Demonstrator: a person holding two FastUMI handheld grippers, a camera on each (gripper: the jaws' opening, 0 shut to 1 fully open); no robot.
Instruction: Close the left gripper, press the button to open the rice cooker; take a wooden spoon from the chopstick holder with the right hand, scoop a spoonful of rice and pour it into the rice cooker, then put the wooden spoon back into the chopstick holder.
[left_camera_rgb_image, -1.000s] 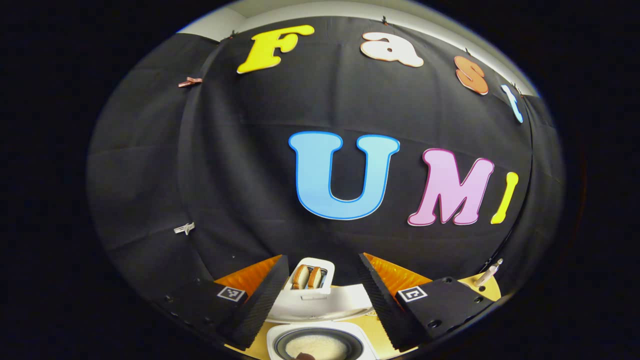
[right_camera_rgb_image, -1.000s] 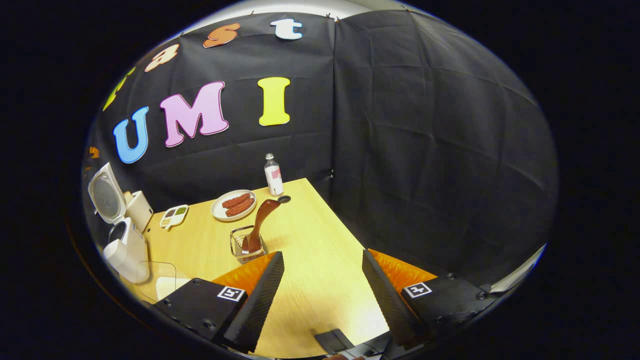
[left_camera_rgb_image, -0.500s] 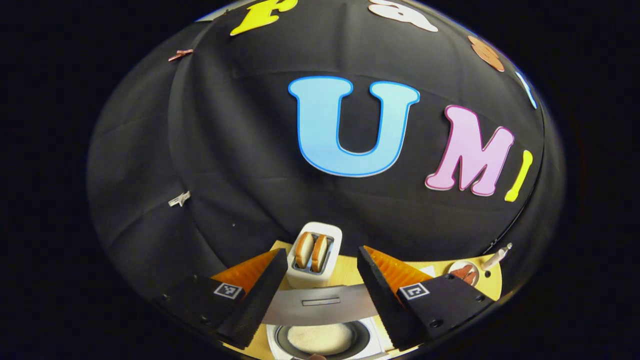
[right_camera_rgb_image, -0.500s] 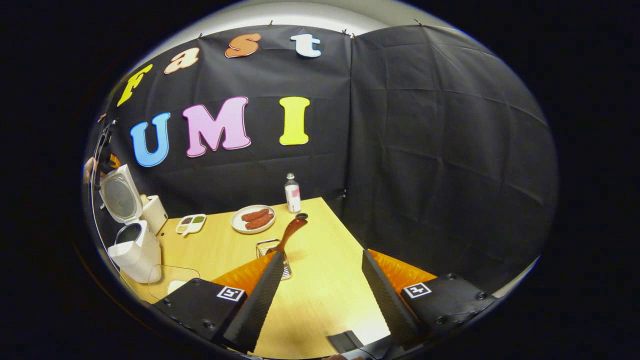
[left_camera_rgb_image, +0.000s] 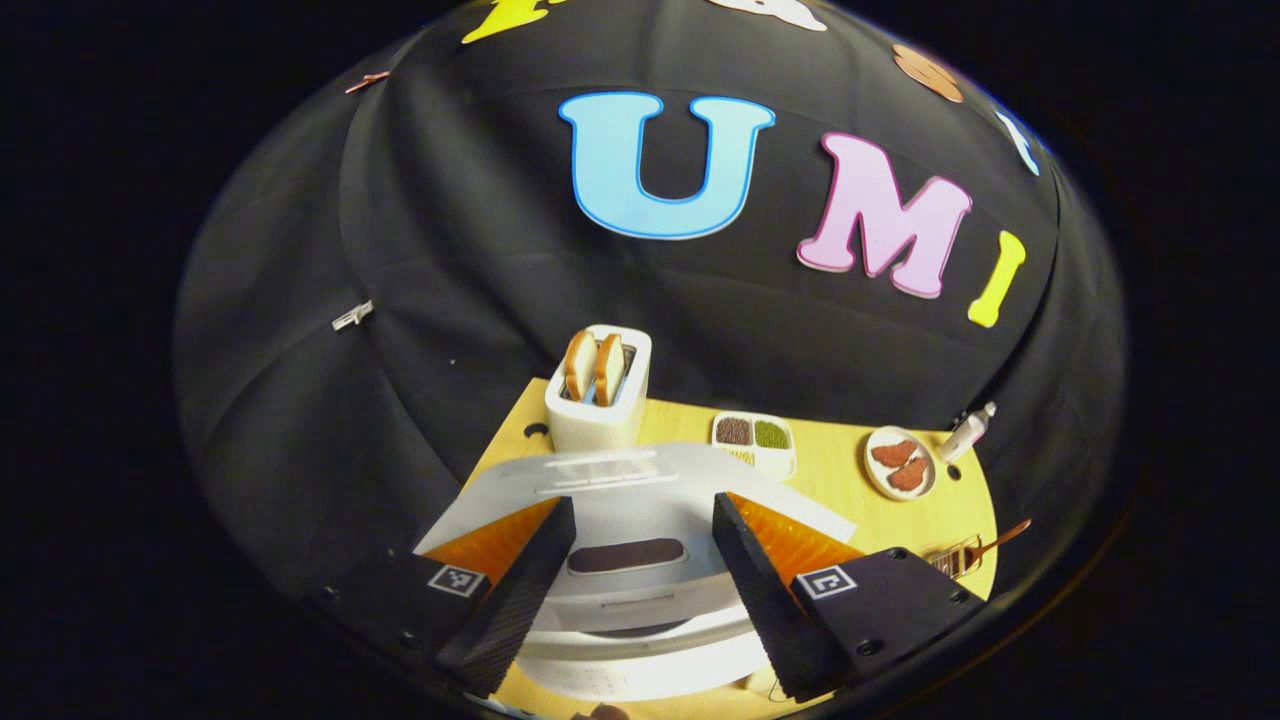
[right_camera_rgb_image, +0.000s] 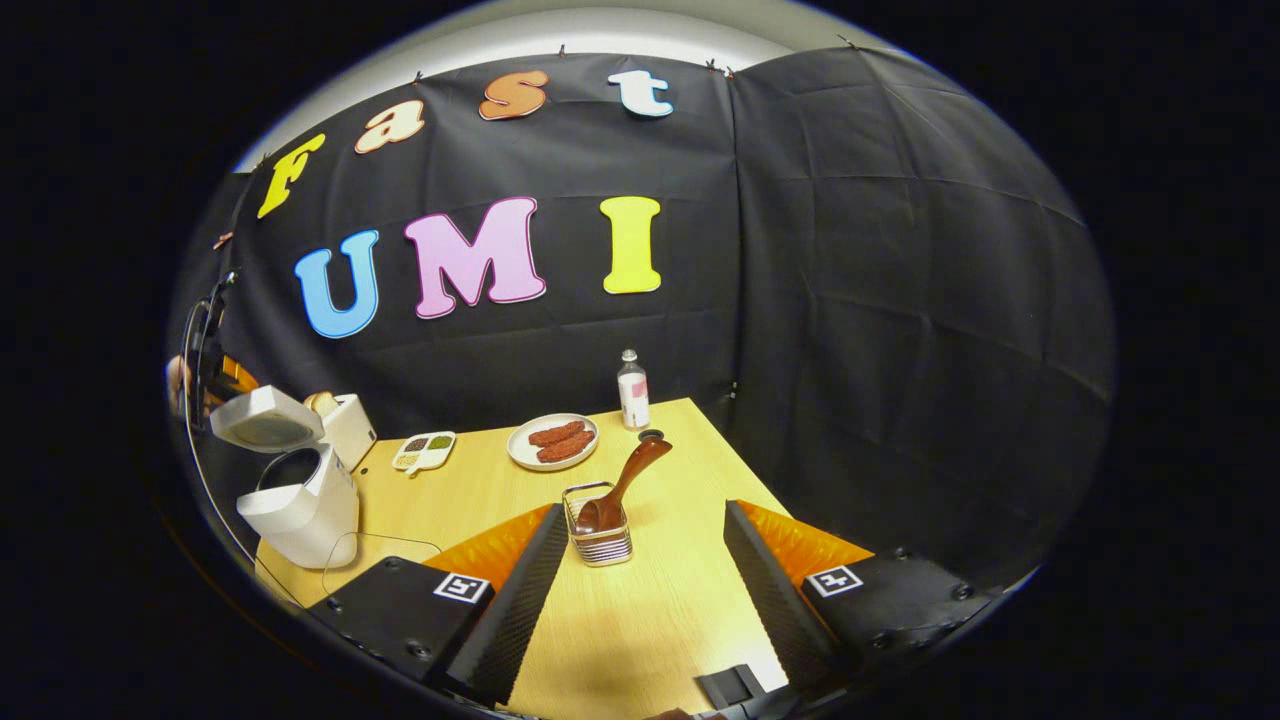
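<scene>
— What has changed in the last second?

— The rice cooker (right_camera_rgb_image: 298, 500) lid (right_camera_rgb_image: 262, 418) has swung down. A moment ago it stood upright over the pot; now, in the right gripper view, it hangs tilted and half lowered. In the left gripper view it lies broad and blurred just beyond the left gripper (left_camera_rgb_image: 638, 575), whose fingers are spread wide with nothing between them.

— So the cooker is closing?

— That is my reading (the blur on the lid suggests it is moving). The wooden spoon (right_camera_rgb_image: 622, 487) stands bowl-down in the chopstick holder (right_camera_rgb_image: 598, 538) on the table (right_camera_rgb_image: 640, 620), just ahead of the right gripper (right_camera_rgb_image: 645, 590), which is also wide apart and empty.

— And the task?

— Judging from the spoon back in its holder and the pot seen with rice in it a second ago, the scooping looks done. The lid coming down seems a closing touch, not a listed step.

— Anything else nearby?

— A toaster (left_camera_rgb_image: 598, 398) with two bread slices stands behind the cooker, untouched.
</scene>
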